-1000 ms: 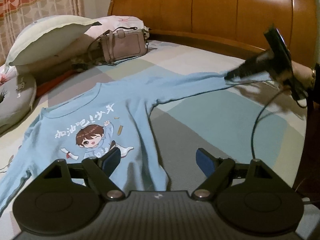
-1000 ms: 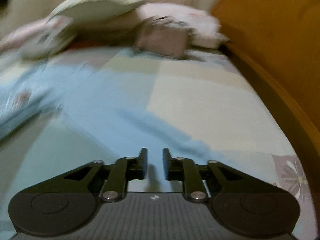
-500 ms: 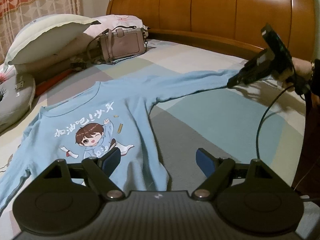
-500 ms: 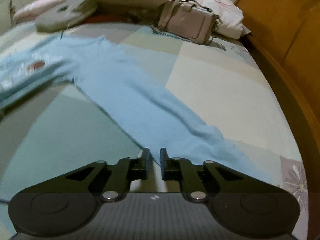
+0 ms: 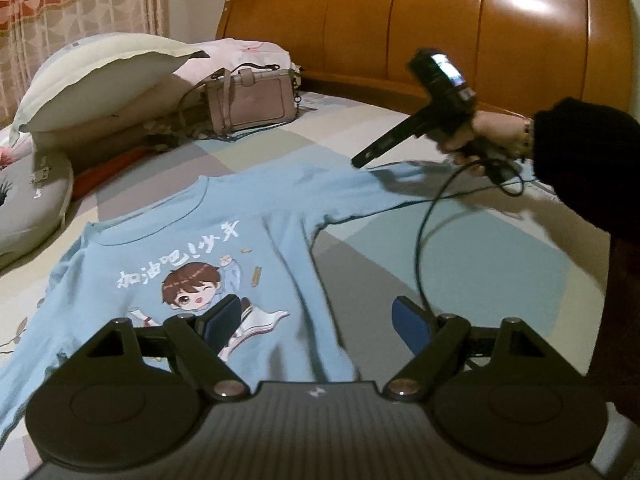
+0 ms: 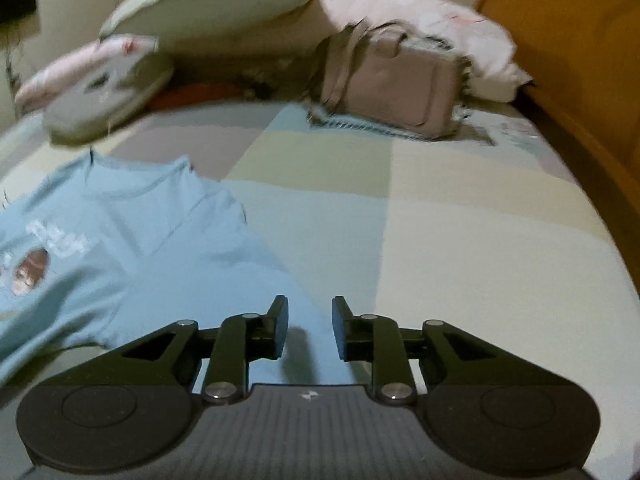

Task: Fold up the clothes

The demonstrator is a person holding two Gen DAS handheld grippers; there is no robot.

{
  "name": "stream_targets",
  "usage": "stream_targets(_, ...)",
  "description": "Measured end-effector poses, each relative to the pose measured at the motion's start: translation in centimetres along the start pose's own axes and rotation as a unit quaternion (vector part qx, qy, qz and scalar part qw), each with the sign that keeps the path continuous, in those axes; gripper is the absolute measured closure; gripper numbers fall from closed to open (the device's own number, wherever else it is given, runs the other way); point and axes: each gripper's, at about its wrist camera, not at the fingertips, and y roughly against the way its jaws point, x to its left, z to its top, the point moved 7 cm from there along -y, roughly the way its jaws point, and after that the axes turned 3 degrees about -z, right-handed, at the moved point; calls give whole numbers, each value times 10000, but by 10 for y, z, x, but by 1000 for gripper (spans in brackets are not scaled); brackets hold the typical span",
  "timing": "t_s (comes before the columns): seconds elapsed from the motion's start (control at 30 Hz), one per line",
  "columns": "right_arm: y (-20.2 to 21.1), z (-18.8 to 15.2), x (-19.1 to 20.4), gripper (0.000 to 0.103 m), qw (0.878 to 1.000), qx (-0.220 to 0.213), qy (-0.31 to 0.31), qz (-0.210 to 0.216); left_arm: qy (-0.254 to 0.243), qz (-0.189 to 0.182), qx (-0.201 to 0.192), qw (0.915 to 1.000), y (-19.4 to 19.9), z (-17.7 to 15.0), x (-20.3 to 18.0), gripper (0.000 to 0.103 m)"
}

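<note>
Two grippers in play over a bed [image 5: 500,248] with a patchwork cover of grey, pale green, cream and blue squares.

Our left gripper [image 5: 316,320] hangs low over the hem end of a light blue long-sleeved shirt [image 5: 192,240]. Its jaws stand wide apart, blue pads facing each other, nothing between them; the left pad sits over the print, the right pad is off the cloth, over the grey square.

Shirt lies front up, neckline toward the pillows, chest print of a cartoon child with white characters above it. One sleeve runs out toward the headboard side, the other trails off the left edge of the left wrist view.

Our right gripper [image 5: 360,160] shows in the left wrist view as a dark tool held by a hand [image 5: 476,136] in a dark sleeve, a cable looping down from it. Its tip hangs over the outstretched sleeve near the shoulder; we cannot tell whether it touches. From its own camera [image 6: 310,328] the jaws stand partly spread with a clear gap, holding nothing, blue sleeve cloth directly beneath them. That view is motion-blurred.

Beyond the shirt's neckline, apart from it: a taupe handbag [image 5: 256,100] upright with a chain strap, leaning against a pink pillow [image 5: 240,50]. A cream pillow [image 5: 104,76] is stacked to its left, a grey round cushion [image 5: 28,200] nearer the bed's edge. A glossy wooden headboard [image 5: 440,32] rises along the far side, and a patterned curtain [image 5: 60,0] hangs at upper left.
</note>
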Motion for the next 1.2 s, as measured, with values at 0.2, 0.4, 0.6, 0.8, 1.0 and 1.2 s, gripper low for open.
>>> stream_targets(0.2,-16,2,7,99,9999,105,100,94,14,23,-11,10000,-6,-7,12,20)
stream_targets(0.4,-33,21,-1,99,9998,-74,-174,-96,118,10,-54,9999,-9,-9,16,20)
stream_targets(0.6,20,20,-27,75,9953,-374,-834,-314,96,-45,-171,9998,1,-10,18,16)
stream_targets(0.8,68,-46,-50,66,9852,51,-1647,-467,136,-122,-210,9996,1,-10,13,15)
stream_targets(1.0,97,-105,-54,66,9774,145,-2095,-245,26,-76,-55,10000,-2,-10,8,15)
stream_targets(1.2,119,-102,-70,54,9790,-12,-1860,-833,-4,6,-14,10000,-2,-4,3,15)
